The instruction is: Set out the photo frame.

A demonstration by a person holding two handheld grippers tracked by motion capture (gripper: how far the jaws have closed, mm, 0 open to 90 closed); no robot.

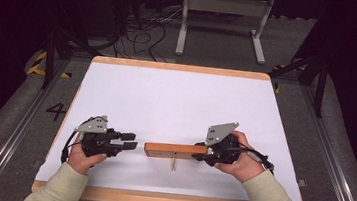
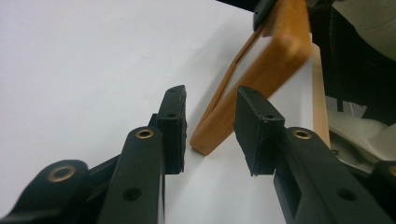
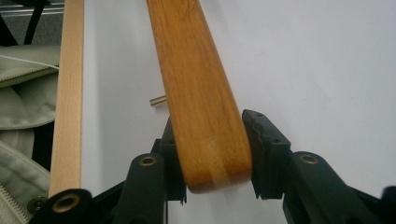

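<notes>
White table (image 1: pixel 176 100) bears one wooden bar (image 1: pixel 173 151).

Wooden bar (image 1: pixel 168 150): long, flat, honey-brown, rounded corners, visible grain. Lies lengthwise left-to-right on white surface (image 1: pixel 176 100), near person's edge. Thin wooden peg (image 1: pixel 174 161) sticks out from its near side, toward person. Right end sits between jaws of right gripper (image 3: pixel 212 156); left end free, just ahead of left gripper (image 2: pixel 208 128).
</notes>
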